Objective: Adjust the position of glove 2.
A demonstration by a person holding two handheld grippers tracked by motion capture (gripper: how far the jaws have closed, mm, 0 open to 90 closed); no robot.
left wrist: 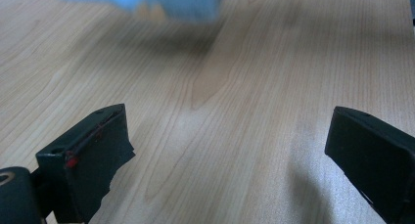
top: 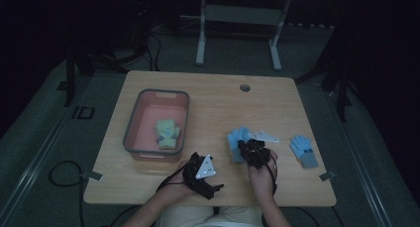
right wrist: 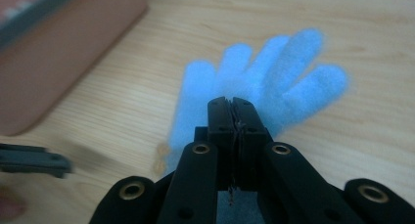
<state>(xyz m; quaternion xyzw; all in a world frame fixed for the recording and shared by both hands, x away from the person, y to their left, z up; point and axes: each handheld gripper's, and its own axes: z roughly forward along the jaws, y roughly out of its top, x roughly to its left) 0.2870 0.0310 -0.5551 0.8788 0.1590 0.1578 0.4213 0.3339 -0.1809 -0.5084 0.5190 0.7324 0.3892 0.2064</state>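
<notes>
Risk: the glove (right wrist: 264, 82) may be dropped short of the bin (top: 132, 119) if the thin pinch slips, since little fabric seems caught.
Right gripper (right wrist: 230, 109): jaws pressed together on the glove near its cuff.
Left gripper (left wrist: 230, 150): jaws held apart over bare table (left wrist: 235, 62), nothing between.
Glove place: mid-table, right of the bin.
Glove heading: fingers pointed away from the person, long axis cuff-to-fingertips.
</notes>
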